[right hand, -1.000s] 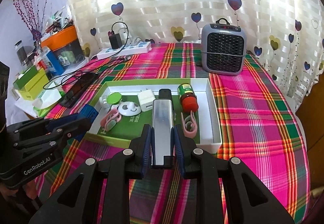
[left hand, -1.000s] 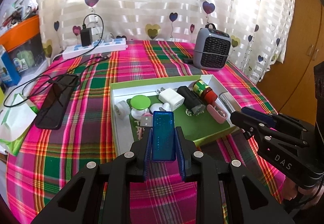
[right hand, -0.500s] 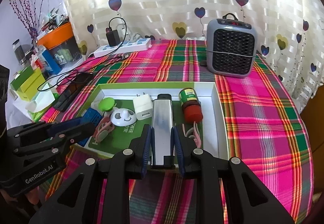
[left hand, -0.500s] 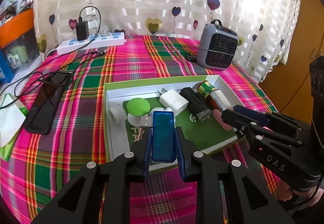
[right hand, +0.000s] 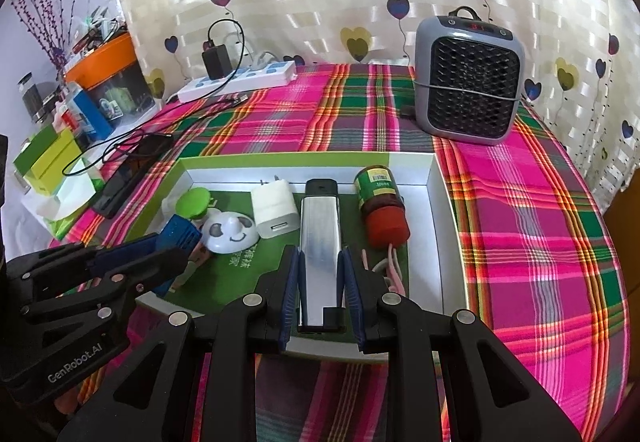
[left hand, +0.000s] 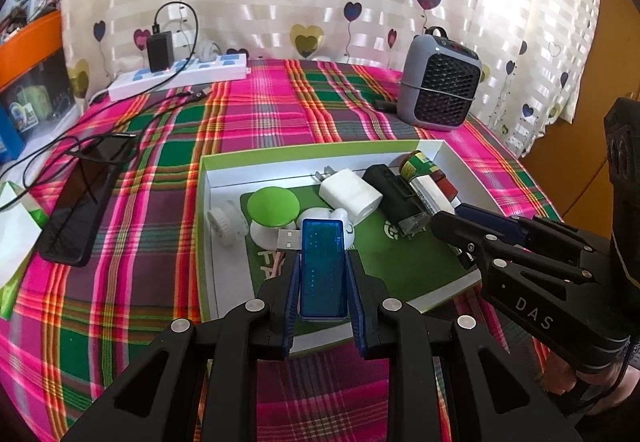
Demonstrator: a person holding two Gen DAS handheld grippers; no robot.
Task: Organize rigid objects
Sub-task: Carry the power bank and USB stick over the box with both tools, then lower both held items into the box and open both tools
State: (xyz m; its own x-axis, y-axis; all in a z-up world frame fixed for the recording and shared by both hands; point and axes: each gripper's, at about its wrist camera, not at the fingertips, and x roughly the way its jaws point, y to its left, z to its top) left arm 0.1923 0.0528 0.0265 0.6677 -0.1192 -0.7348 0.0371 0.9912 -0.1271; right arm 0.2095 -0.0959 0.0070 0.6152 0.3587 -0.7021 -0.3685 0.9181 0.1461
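Grippers both loaded, both held over the near edge of the shallow white cardboard box with green rim (right hand: 434, 178), which sits on the pink-and-green plaid tablecloth (right hand: 520, 226). Left gripper (left hand: 323, 282) clamps a translucent blue rectangular USB device (left hand: 322, 267) between its blue pads, metal plug end pointing left over the box interior. Right gripper (right hand: 319, 282) is closed on a silver metallic rectangular bar with black end caps (right hand: 320, 238), long axis pointing away from the camera, above the green sheet lining the box. Box contents, seen from the right wrist: white cube-shaped wall charger (right hand: 275, 211), green-labelled small bottle with red cap (right hand: 380, 202) lying on its side, white dome-shaped piece with a drawn face (right hand: 229, 232), round green lid (right hand: 193, 198), pink looped clip (right hand: 390, 270) partly hidden behind the right pads. Outside the box: grey portable fan heater with black grille (right hand: 468, 76) standing at the far right of the table, white power strip with a black adapter plugged in (right hand: 236, 80) at the far left, black phone (left hand: 86, 198) lying flat well left of the box.
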